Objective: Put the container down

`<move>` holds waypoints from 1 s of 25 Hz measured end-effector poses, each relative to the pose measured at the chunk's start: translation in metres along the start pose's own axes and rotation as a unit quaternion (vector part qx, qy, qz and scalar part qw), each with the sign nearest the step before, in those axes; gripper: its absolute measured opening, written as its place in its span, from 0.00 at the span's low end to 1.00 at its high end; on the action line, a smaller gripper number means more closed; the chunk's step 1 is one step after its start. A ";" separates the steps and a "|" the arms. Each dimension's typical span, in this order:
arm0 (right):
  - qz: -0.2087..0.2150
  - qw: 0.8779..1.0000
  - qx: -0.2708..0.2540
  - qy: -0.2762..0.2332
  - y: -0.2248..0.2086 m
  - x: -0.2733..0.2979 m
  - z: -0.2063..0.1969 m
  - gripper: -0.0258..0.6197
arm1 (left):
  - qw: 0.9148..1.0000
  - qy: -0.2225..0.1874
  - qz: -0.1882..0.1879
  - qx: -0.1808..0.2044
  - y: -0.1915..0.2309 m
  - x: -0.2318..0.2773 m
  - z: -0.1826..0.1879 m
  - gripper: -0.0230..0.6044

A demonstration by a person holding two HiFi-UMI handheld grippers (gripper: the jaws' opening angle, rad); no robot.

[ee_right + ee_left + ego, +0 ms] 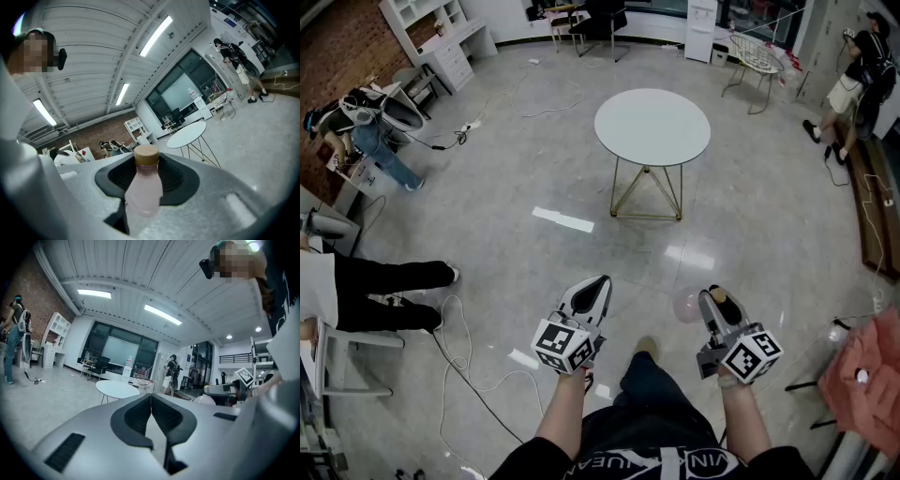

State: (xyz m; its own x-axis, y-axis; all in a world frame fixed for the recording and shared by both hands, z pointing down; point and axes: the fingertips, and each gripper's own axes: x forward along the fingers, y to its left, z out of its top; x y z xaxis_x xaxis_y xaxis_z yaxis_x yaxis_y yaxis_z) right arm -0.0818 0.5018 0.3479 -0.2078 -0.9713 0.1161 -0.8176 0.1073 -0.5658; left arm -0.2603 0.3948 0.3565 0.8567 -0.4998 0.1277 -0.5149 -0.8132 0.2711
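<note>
Bottle [142, 190], pale pink with a tan cap [146, 155], is pinched in my right claw [148, 165]; my left claw [151, 398] is pressed together.

Head view looks steeply down; all three views share the round table [652, 127]

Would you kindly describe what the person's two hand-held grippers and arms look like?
Both the left hand-held gripper and the right hand-held gripper have smooth light grey shells with dark ribbed pads lining the jaws. Each carries a cube with black-and-white square markers at its rear. The forearms are bare, with no sleeve in view.
</note>
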 end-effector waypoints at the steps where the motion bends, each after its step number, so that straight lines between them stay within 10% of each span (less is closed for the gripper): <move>1: 0.001 1.000 -0.001 -0.001 -0.004 0.006 0.003 0.26 | 1.000 0.000 -0.001 0.001 0.003 0.007 0.001 0.06; 25: 0.005 1.000 -0.003 0.000 -0.092 0.087 0.062 0.26 | 1.000 0.011 -0.010 0.001 0.036 0.140 0.017 0.06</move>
State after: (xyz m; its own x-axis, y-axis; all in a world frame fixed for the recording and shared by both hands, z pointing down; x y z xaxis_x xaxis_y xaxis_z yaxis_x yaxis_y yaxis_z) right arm 0.0084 0.3942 0.3590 -0.2161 -0.9703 0.1092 -0.8185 0.1190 -0.5620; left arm -0.1595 0.2906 0.3679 0.8670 -0.4775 0.1425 -0.4981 -0.8235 0.2716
